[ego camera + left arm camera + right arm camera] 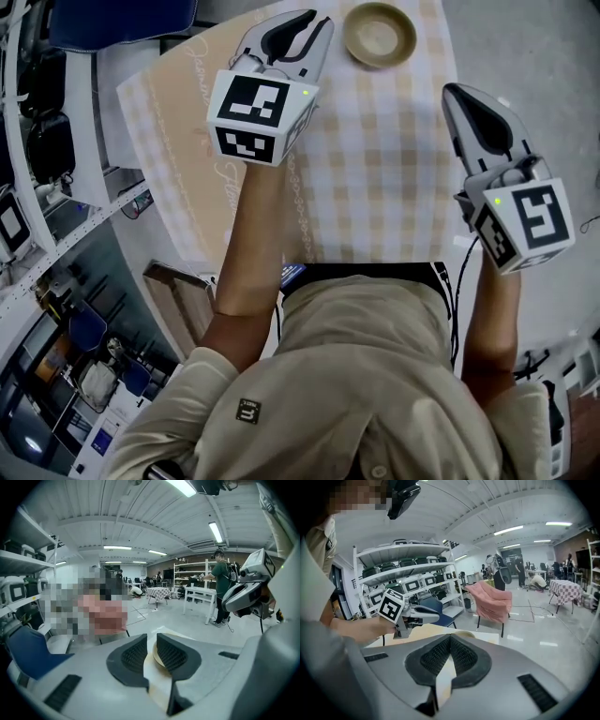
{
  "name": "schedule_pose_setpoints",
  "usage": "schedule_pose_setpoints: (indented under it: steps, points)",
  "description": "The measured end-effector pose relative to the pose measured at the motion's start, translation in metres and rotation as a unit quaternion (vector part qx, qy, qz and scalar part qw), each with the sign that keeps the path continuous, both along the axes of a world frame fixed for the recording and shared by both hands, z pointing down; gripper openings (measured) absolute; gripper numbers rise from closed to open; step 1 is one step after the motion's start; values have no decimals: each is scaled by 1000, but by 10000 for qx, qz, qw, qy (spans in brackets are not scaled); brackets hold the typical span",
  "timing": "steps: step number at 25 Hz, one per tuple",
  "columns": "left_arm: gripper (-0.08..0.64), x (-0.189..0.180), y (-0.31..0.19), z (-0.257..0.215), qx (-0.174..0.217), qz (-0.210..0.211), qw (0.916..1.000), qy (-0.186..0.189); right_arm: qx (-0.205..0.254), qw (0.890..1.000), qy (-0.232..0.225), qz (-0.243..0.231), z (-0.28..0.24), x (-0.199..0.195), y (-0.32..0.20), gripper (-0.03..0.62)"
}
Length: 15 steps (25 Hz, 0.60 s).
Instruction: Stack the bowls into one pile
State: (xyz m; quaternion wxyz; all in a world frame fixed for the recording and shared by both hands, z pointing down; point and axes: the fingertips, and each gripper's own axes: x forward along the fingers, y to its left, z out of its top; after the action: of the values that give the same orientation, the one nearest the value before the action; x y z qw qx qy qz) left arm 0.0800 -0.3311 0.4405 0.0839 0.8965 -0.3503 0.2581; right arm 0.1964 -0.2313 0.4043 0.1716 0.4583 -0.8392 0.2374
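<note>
The left claw (149, 644) stands a crack apart and empty, just left of the bowl (380, 35) on the desk (375, 187). The right claw (449, 639) is closed and empty, well right of the bowl. Risk: so narrow a gap may shove the bowl off.

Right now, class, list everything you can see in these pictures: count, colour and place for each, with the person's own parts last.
bowl: one seen, tan, far end of the table
tablecloth: one, beige-and-white check, covering the table
armchair: one, pink, on the floor beyond the table
shelving rack: one, white, loaded, behind the table
shirt: one, beige, on the person
left hand-held gripper: one, grey, jaws slightly apart, empty, near the bowl
right hand-held gripper: one, grey, jaws together, at the table's right edge
</note>
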Motion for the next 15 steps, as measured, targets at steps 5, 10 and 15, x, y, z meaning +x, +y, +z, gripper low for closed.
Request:
schedule_pose_setpoints:
  steps: [5, 10, 15]
  points:
    - [58, -21, 18, -36, 224, -50, 9997, 114, 188, 9997, 72, -137, -26, -18, 10, 3]
    - [18, -44, 44, -73, 475, -21, 9986, 248, 377, 9988, 127, -294, -50, -44, 25, 3]
    - [6, -70, 79, -111, 577, 0, 9975, 413, 620, 9965, 220, -516, -80, -75, 47, 3]
